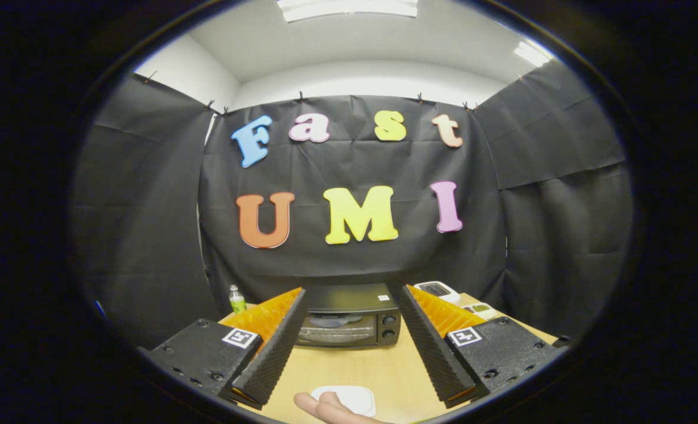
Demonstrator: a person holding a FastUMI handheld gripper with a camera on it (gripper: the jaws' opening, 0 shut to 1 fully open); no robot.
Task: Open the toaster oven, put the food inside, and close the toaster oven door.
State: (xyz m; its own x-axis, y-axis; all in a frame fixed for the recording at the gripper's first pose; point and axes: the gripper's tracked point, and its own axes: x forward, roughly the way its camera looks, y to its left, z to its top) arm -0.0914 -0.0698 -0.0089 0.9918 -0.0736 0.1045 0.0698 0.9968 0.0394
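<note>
Holding the tool (349, 341) level above the wooden table (355, 368), you have its fingers spread wide with nothing between them. Black cloth walls the booth. The toaster oven (349, 318), door shut, sits beyond the fingertips at the table's far edge; a hand (328, 407) touches a white plate (349, 396) close beneath.

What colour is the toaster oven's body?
Black, seen in the gripper view: the toaster oven sits beyond the open hand-held gripper.
</note>
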